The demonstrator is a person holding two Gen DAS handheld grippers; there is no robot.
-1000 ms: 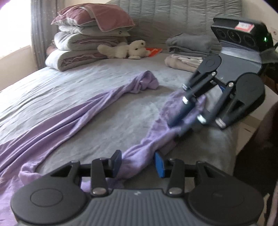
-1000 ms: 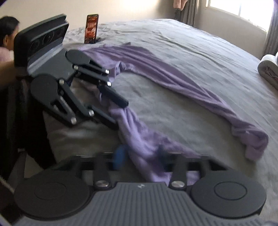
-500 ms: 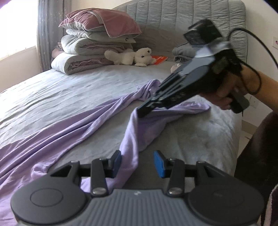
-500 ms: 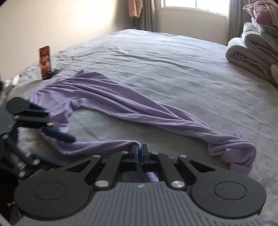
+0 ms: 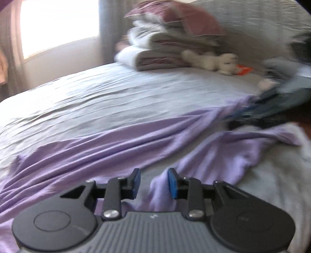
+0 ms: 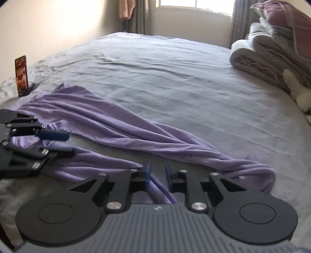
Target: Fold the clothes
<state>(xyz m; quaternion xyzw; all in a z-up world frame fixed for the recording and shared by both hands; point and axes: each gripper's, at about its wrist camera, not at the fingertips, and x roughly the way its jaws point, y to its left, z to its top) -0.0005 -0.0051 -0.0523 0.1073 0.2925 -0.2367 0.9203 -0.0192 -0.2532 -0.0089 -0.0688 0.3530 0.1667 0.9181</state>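
Purple garment lies bunched in long twisted folds on bed.

Two low wrist views, shared bed

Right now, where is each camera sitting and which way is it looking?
Left wrist view: on the left gripper, looking across the bed toward the pillow pile; its open fingers show, the right gripper blurred far right.
Right wrist view: on the right gripper, looking toward the window; its open fingers show, the left gripper at left.
Both share the purple garment, bed and pillows.
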